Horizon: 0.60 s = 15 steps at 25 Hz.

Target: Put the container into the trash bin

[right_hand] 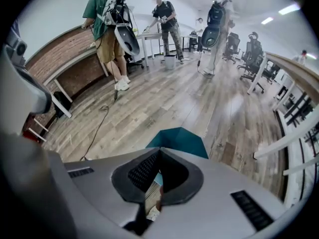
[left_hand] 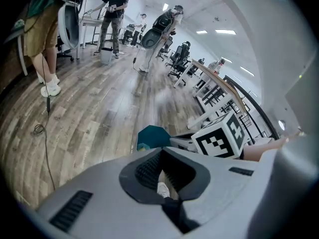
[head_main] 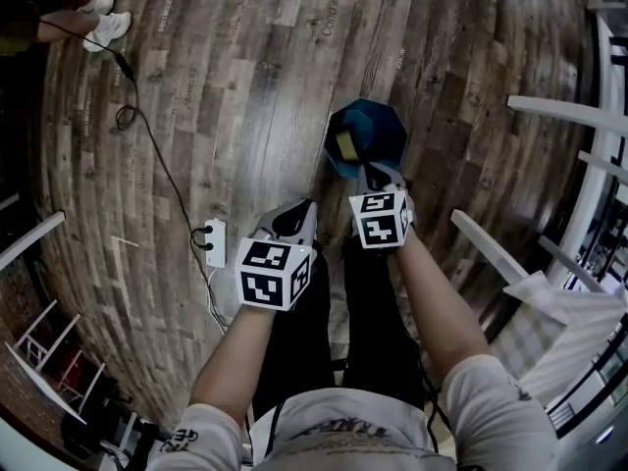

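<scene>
A dark teal trash bin [head_main: 378,130] stands open on the wooden floor in front of me. Something yellowish [head_main: 345,144] lies inside it. My right gripper [head_main: 381,177] hovers just at the bin's near rim, jaws shut with nothing between them. My left gripper [head_main: 294,216] is lower left of the bin, pointing down at the floor, jaws closed together and empty. In the left gripper view the bin [left_hand: 152,135] peeks out just beyond the left gripper [left_hand: 160,152], with the right gripper's marker cube [left_hand: 222,137] beside it. The right gripper view shows the bin [right_hand: 180,139] right past the right gripper [right_hand: 158,153].
A white power strip [head_main: 214,242] with a black cable [head_main: 147,135] lies on the floor to the left. White table frames [head_main: 579,194] stand at the right. A person's shoes [head_main: 106,23] are at the top left. Several people [right_hand: 109,29] and office chairs [right_hand: 251,54] stand farther back.
</scene>
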Tool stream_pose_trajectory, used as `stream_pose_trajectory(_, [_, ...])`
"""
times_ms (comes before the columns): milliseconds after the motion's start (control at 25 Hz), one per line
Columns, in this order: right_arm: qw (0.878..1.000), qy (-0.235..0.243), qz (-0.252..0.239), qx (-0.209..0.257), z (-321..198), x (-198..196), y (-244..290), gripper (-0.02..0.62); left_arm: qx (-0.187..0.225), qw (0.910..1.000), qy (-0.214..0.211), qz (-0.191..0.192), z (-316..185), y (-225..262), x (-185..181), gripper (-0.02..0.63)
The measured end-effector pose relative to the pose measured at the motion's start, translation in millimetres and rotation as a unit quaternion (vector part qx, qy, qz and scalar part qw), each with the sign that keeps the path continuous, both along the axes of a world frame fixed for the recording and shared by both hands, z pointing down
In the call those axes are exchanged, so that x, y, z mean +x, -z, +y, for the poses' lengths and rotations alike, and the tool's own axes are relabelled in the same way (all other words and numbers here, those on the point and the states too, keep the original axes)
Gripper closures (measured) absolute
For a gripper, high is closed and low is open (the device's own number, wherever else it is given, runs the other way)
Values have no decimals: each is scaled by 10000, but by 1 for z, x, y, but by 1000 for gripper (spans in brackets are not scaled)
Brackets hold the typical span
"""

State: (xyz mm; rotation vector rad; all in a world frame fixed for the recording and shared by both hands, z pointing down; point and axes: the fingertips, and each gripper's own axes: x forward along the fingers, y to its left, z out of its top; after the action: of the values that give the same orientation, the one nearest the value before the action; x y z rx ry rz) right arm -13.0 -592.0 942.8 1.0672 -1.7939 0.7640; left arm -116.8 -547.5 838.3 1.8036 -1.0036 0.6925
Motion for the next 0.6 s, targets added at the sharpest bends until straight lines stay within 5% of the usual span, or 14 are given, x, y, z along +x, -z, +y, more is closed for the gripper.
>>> stream_pose_trajectory(280, [9961,-767,-186,406,-6,22,92,592,377,9991,-123,148,-20,54,25,601])
stream_pose_trajectory(600, [9832,-1275,-526,1194,0,34,256,592,1207,9924,-93,243,-33,181,47,601])
